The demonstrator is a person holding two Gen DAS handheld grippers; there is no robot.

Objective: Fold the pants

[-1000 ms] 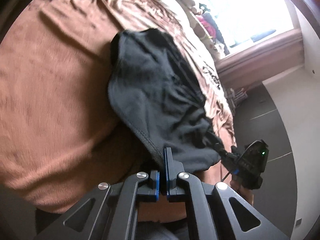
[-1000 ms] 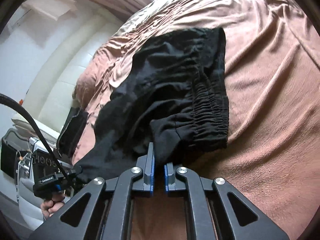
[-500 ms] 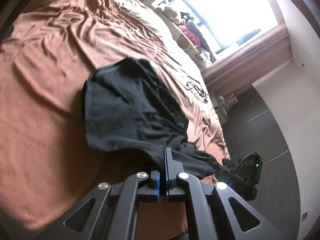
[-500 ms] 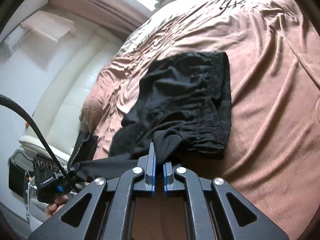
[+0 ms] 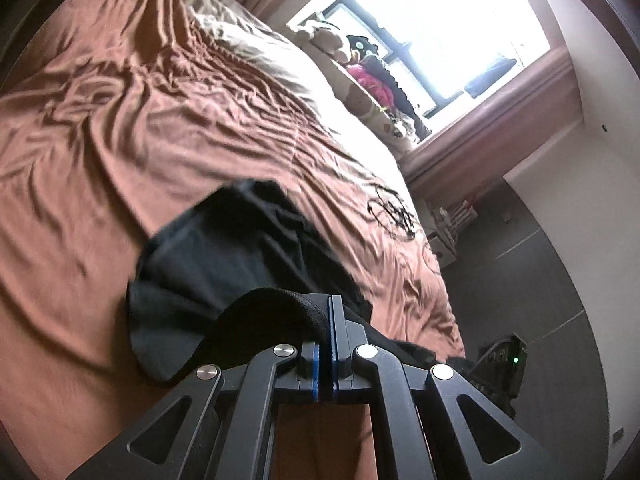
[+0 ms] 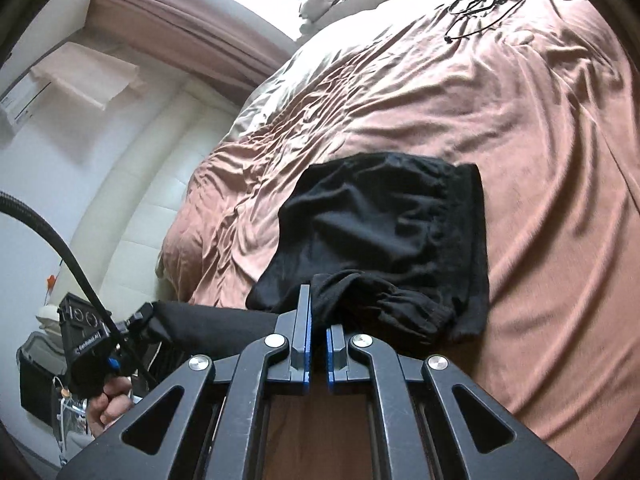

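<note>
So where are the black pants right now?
The black pants lie on the brown bedspread near its front edge, their near end pinched by the left gripper and the right gripper.

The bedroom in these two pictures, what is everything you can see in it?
pants: one, black, partly folded on the bed, near edge lifted
bedspread: one, brown, wrinkled, covering the bed
cable: one, black, tangled on the far part of the bedspread
stuffed toys: several, mixed colours, on the window ledge
window: one, bright, beyond the bed
curtain: one, brown, beside the window
headboard: one, cream, padded, at the bed's end
floor: grey, beside the bed
left gripper: one, black with blue pads, shut on the pants' edge
right gripper: one, black with blue pads, shut on the pants' edge
hand: one, holding the left gripper's handle
</note>
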